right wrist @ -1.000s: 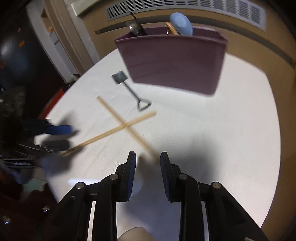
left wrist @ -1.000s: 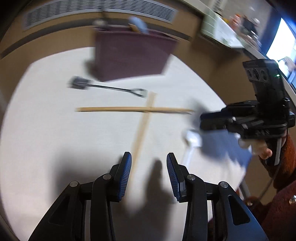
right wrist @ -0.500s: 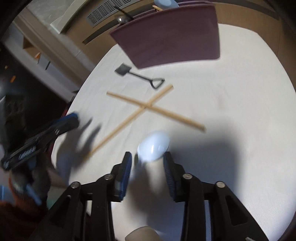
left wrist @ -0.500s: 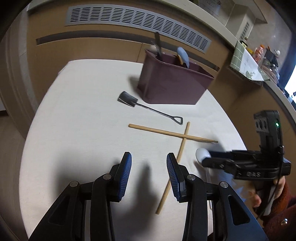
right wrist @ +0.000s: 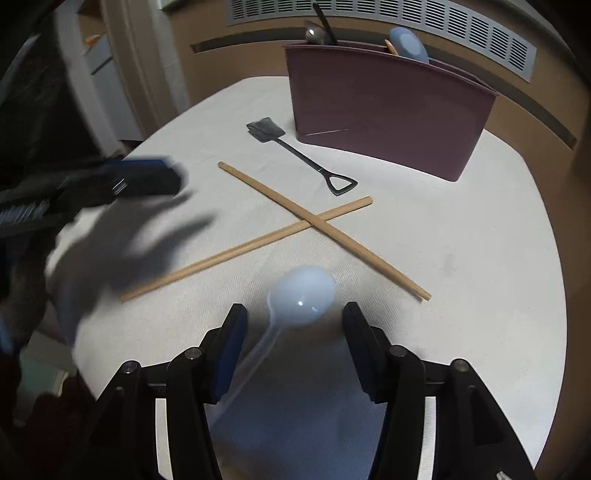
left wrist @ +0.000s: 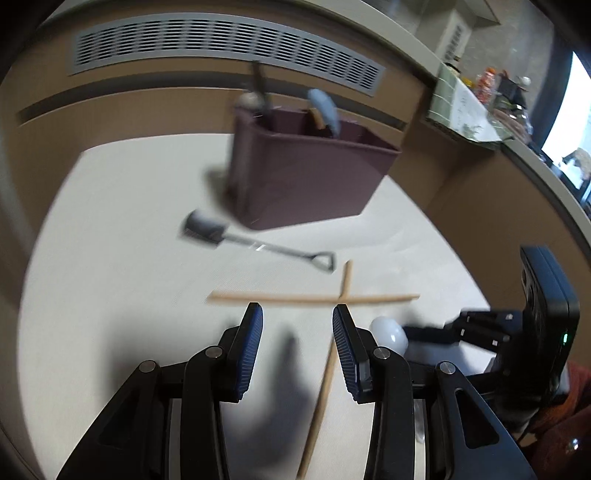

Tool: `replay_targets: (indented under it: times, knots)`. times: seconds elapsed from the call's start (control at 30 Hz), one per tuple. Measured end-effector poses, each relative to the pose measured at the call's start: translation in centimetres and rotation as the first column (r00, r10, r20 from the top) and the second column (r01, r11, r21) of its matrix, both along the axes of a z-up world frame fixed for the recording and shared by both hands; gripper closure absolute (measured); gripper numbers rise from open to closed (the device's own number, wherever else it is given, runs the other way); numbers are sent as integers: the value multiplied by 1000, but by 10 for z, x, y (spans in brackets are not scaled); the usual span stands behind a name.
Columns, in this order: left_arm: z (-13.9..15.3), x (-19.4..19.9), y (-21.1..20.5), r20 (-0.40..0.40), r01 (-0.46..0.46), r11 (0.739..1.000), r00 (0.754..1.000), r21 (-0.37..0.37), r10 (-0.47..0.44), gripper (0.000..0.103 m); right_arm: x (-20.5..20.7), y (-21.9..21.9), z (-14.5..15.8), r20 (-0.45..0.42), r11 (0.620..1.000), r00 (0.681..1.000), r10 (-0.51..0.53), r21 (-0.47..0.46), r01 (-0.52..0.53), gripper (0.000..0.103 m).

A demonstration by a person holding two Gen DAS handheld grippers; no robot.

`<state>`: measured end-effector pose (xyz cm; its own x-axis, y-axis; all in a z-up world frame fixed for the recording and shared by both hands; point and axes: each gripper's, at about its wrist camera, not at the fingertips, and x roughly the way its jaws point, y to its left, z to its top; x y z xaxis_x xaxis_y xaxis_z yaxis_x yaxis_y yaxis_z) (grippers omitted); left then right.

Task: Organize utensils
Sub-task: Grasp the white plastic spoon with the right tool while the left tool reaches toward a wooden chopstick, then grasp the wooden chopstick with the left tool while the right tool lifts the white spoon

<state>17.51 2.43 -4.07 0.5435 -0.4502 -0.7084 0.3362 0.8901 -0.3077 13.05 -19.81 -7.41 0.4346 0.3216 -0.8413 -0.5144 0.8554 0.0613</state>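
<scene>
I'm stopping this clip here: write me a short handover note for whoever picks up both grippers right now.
Left gripper: open, empty, above the table near the crossed chopsticks.
Right gripper: jaws closing around the white spoon, which lies between them; the pads do not press on it yet, so count it as not gripped.
Loose on the table: white spoon, two crossed chopsticks, small shovel-shaped spoon in front of the maroon holder.
Done: the holder already has a metal utensil and a blue spoon standing in it.
Left: white spoon, both chopsticks and shovel spoon go into the holder.
</scene>
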Motion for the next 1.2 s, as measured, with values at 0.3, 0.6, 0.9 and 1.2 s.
replay_targets:
  times: [0.3,0.6,0.9,1.2]
  knots:
    - [-32,47,2,-120,14,1000,993,-1,-14,63,13,-58,0,-15,995,995,-97,13,97,98]
    - [-30,-20,-3,-179,118,992,978,51,-107,63,14,-77,-1,-38,996,998,-48,70,51,87]
    - [-3,-53,25,-63,-130,973,988,192,144,63,20,-60,-2,20,999,999,-45,-7,45,81]
    - [-10,-73,29,-69,-165,954,980,250,188,63,9,-59,-10,-7,998,999,-38,55,39,56]
